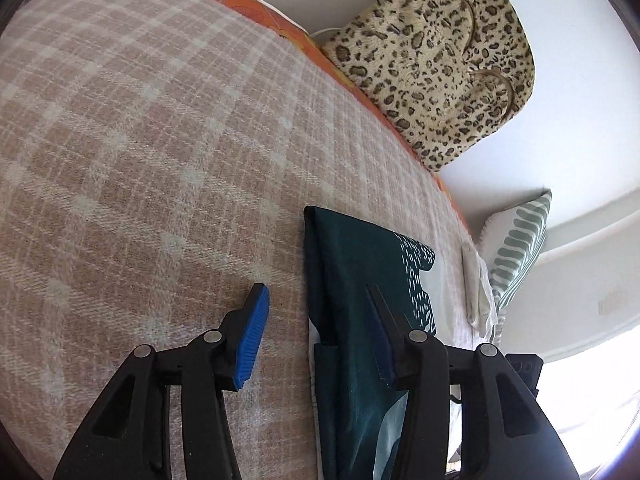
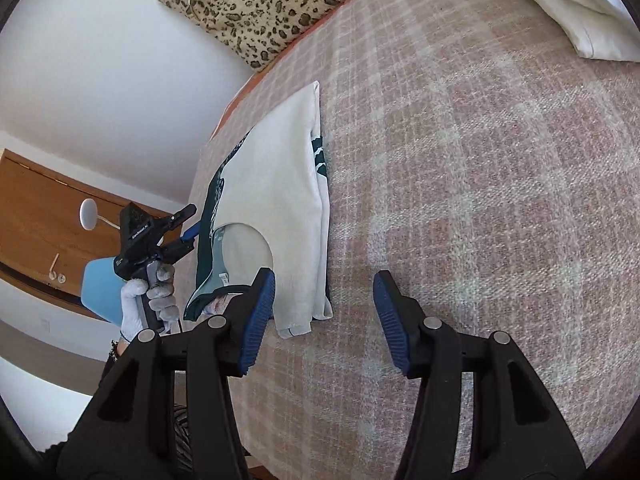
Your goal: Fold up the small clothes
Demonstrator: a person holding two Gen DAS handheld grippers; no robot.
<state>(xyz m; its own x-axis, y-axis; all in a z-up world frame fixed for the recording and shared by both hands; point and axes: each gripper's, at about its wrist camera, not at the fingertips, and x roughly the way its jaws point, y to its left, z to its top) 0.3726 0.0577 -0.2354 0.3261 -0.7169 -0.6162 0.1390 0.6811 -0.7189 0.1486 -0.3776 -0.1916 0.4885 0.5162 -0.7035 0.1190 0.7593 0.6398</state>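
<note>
A small green and white shirt [image 1: 360, 280] lies partly folded on the plaid blanket [image 1: 160, 140]. In the right wrist view the shirt [image 2: 280, 184] shows its white side, neckline toward me, long edges folded in. My left gripper [image 1: 316, 312] is open, its right finger over the dark green fold, its left finger over the blanket. It also shows in the right wrist view [image 2: 188, 224] at the shirt's left edge. My right gripper [image 2: 324, 300] is open and empty, astride the shirt's near right corner, just above the blanket [image 2: 480, 200].
A leopard-print cushion [image 1: 440, 72] leans on the white wall at the bed's far edge. A green-striped pillow [image 1: 516, 252] and folded white cloth [image 1: 480, 292] lie beyond the shirt. White fabric [image 2: 580, 4] lies on the blanket. A wooden desk [image 2: 40, 216] stands beside the bed.
</note>
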